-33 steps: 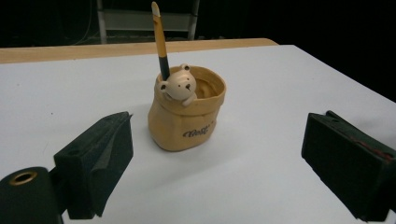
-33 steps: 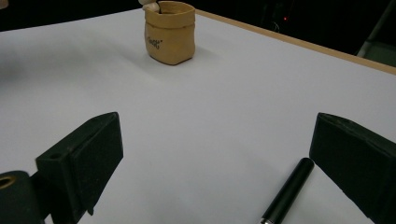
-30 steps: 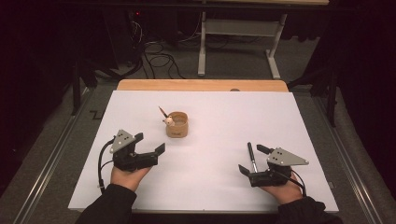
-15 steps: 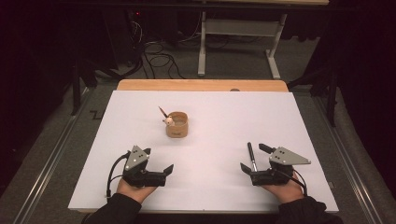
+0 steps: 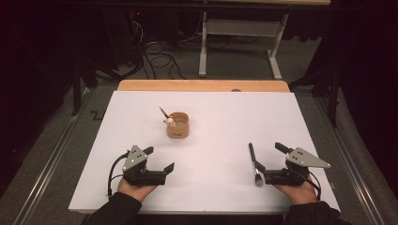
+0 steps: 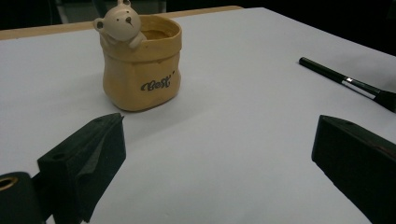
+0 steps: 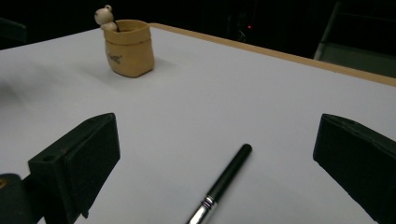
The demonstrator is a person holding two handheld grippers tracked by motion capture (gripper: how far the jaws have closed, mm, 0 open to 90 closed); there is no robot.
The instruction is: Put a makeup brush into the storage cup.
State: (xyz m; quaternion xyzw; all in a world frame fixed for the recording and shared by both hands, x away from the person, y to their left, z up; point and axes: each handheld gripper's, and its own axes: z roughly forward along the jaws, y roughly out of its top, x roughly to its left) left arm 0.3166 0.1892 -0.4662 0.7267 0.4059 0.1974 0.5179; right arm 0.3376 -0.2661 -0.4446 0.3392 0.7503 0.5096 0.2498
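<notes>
The left gripper (image 5: pixel 159 159) has drawn back, jaws wide and empty; the brush (image 5: pixel 254 163), between the right gripper's (image 5: pixel 268 161) open jaws, lies handle-away.

three cameras, one table

high view looks down and forward from above; each gripper view sits low and close, looking along its own jaws; all share the yellow pot (image 5: pixel 178 125) ahead and the brush (image 7: pixel 219 186).
</notes>
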